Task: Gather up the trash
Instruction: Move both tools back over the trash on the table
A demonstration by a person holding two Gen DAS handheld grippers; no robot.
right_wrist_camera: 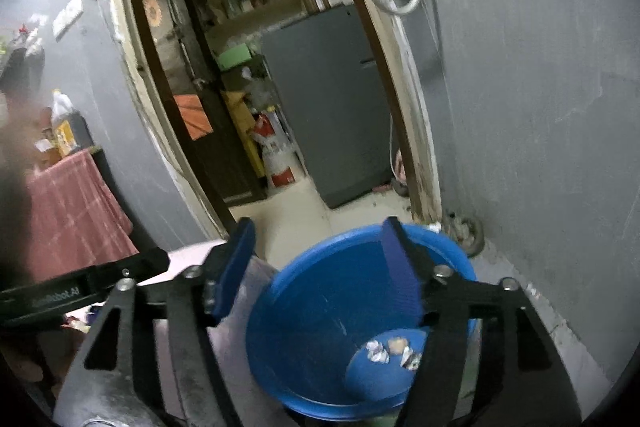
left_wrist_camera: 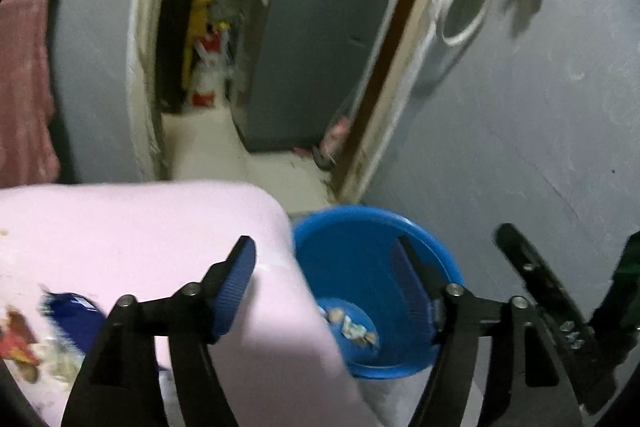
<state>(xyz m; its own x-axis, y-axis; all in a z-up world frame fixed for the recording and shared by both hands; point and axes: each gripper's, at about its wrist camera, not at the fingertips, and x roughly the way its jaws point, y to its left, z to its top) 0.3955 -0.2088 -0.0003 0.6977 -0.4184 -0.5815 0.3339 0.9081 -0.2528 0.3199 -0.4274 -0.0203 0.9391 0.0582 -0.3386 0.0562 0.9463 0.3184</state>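
Trash (right_wrist_camera: 394, 349) is lying crumpled at the bottom of the blue bin (right_wrist_camera: 304, 311) while we are holding both the left gripper (left_wrist_camera: 328, 287) and right gripper (right_wrist_camera: 318, 267) released and empty above it, with more litter (left_wrist_camera: 24, 347) waiting on the pink surface (left_wrist_camera: 140, 223) beside the bin.

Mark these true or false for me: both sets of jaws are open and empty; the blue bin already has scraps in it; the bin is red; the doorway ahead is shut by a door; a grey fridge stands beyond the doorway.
1. Both the left gripper and the right gripper have open, empty jaws. True.
2. The blue bin already holds crumpled scraps. True.
3. The bin is red. False: it is blue.
4. The doorway is closed off by a door. False: it stands open onto another room.
5. A grey fridge stands beyond the doorway. True.
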